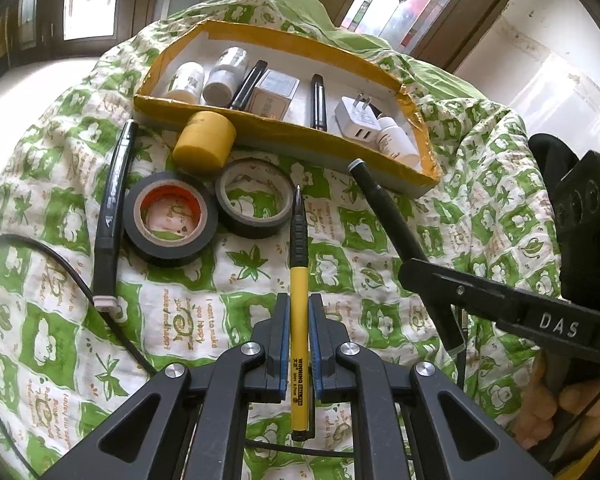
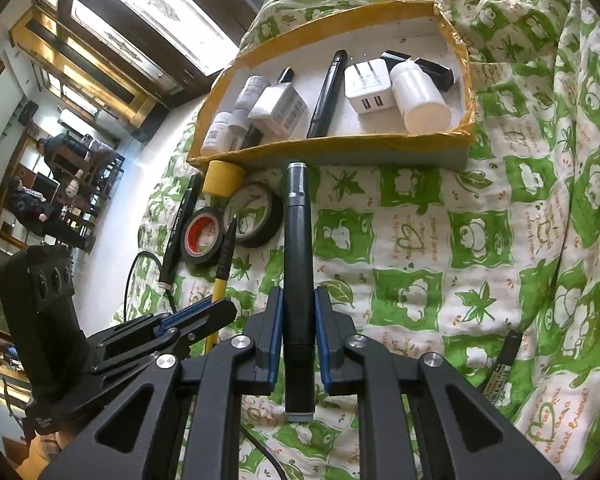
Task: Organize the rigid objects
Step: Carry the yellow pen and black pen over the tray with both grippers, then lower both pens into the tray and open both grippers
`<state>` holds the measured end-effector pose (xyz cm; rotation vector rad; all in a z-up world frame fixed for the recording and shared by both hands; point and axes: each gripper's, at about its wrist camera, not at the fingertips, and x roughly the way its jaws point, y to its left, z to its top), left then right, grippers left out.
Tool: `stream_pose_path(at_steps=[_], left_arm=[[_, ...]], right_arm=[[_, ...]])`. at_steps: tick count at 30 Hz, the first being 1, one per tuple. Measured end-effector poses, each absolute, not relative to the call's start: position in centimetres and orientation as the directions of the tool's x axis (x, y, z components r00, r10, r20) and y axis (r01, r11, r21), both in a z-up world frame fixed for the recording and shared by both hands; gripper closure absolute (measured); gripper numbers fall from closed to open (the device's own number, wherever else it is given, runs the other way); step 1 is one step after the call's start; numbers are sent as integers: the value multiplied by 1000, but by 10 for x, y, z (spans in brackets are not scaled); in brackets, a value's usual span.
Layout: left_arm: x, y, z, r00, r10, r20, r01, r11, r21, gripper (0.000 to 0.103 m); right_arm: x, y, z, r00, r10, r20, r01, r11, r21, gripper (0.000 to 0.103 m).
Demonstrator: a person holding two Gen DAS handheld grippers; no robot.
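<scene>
Yellow pen (image 1: 299, 312): clamped lengthwise in the left gripper (image 1: 299, 312), jaws closed on its barrel, black tip aimed at the tray (image 1: 284, 130), held above the quilt (image 1: 236, 264). Dark marker (image 2: 298, 280): pinched between the narrowly parted jaws of the right gripper (image 2: 298, 312), capped end just short of the tray's near wall. Yellow cylinder (image 1: 204, 140): touching that near wall. Two tape rolls (image 1: 170, 218) (image 1: 254, 204): side by side, just before the cylinder. Black marker (image 1: 114, 208): on the quilt, left of the rolls. In the tray: white bottles (image 1: 188, 80), a small box (image 1: 274, 94), pens (image 1: 319, 102), a white charger (image 1: 356, 118).
</scene>
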<state>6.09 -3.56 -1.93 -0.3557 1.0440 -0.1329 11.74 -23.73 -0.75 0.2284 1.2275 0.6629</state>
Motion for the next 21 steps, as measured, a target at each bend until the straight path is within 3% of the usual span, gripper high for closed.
stream_pose_path(at_steps=[11, 21], left_arm=[[74, -44, -9, 506, -207, -838, -42, 964, -263, 96], [98, -28, 7, 525, -242, -816, -54, 947, -315, 96]], right_arm=[[146, -249, 5, 165, 613, -772, -279, 780, 560, 89], [196, -231, 9, 163, 625, -764, -217, 778, 590, 89]])
